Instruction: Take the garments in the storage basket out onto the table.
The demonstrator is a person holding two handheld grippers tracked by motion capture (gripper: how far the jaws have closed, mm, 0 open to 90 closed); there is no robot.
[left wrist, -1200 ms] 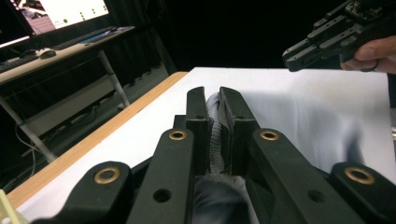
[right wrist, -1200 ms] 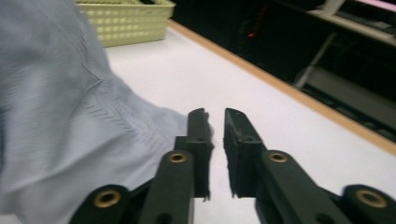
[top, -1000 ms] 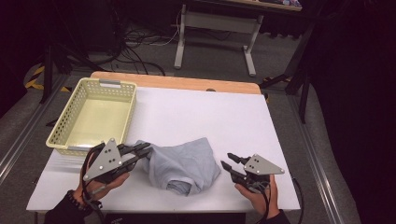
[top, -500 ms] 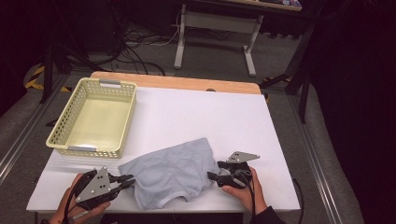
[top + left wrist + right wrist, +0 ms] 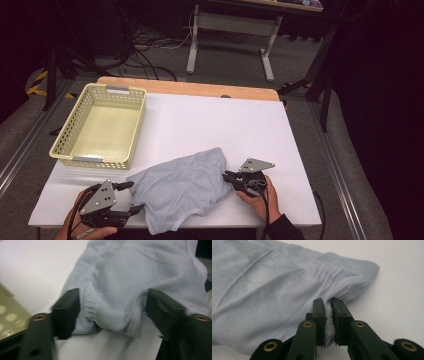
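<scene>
A white-topped table [image 5: 210,125] stands in a dim workroom, a pale yellow perforated basket [image 5: 100,125] at its far left corner. A light blue-grey garment [image 5: 182,187] of finely ribbed knit lies rumpled and partly spread near the front edge, between the two hand-held tools. The left gripper [image 5: 131,196] sits at the cloth's left edge; its jaws have just been opening and now stand wide apart, a ribbed hem bunched loosely between them without being pressed. The right gripper [image 5: 227,176] meets the garment's right edge; its jaws have just been closing and are pinched tight on a gathered fold of fabric.
</scene>
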